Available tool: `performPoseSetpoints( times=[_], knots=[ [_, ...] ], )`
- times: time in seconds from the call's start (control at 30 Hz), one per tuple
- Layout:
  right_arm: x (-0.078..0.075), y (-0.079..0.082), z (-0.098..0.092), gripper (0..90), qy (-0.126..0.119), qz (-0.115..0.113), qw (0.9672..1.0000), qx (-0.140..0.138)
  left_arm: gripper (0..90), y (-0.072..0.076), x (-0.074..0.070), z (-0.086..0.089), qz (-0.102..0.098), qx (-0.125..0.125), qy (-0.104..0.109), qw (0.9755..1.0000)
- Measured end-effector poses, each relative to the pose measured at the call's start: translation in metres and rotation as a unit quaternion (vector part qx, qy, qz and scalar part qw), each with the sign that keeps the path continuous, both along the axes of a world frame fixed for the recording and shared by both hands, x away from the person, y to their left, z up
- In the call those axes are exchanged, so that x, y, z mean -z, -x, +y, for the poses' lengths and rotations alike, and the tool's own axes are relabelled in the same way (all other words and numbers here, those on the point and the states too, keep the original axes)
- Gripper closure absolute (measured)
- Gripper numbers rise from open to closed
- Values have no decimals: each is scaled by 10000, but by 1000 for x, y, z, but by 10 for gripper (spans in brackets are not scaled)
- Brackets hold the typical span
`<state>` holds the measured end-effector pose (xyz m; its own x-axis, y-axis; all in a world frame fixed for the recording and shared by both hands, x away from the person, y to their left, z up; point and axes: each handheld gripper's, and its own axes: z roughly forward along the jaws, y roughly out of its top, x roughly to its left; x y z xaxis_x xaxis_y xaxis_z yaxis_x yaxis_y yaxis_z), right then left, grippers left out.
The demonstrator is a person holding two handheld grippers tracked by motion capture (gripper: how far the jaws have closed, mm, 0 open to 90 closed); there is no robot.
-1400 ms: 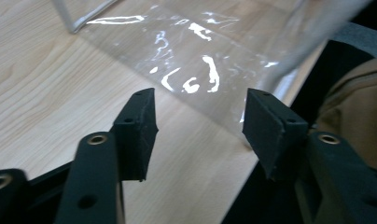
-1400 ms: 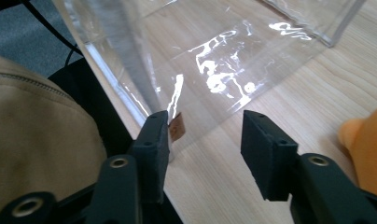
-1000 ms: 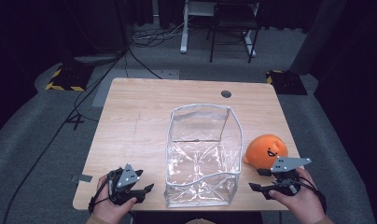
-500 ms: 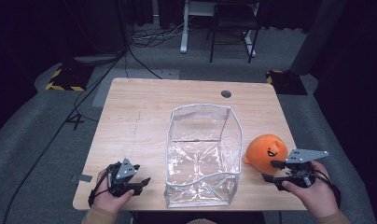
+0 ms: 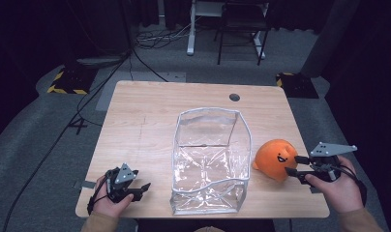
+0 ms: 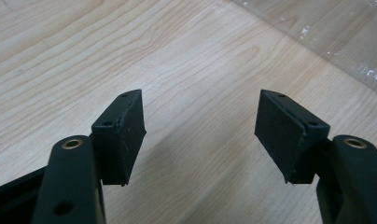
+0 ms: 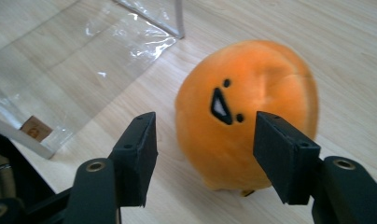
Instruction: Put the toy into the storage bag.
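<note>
One orange plush toy, one clear bag, two spread grippers, left gripper, right gripper

The right gripper has moved outward to the plush toy's right side, its jaws closing slightly; the left gripper has shifted left, its jaws opening wider.

Left gripper has just been opening, empty; right gripper gapes, closing slightly.

Jaws apart over bare table, probably clear bag top right
</note>
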<state>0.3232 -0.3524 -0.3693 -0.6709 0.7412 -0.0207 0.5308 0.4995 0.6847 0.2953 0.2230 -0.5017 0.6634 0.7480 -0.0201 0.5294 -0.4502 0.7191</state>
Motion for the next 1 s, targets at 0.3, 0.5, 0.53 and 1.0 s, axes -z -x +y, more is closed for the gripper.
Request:
performPoseSetpoints(
  times=[0.3,0.5,0.53,1.0],
  knots=[
    [-5,-19,-16,412,46,45,9996,265,328,-4,10,3,66,-77,-182,9998],
    [-2,-35,-20,417,-6,175,9992,364,313,-4,13,7,43,-75,-39,10000],
    [-1,-38,-21,417,-14,193,9991,381,313,-3,12,8,41,-89,-45,9999],
    [5,-70,-14,451,-188,481,9980,363,311,4,14,8,2,-248,3,9997]
  ],
)
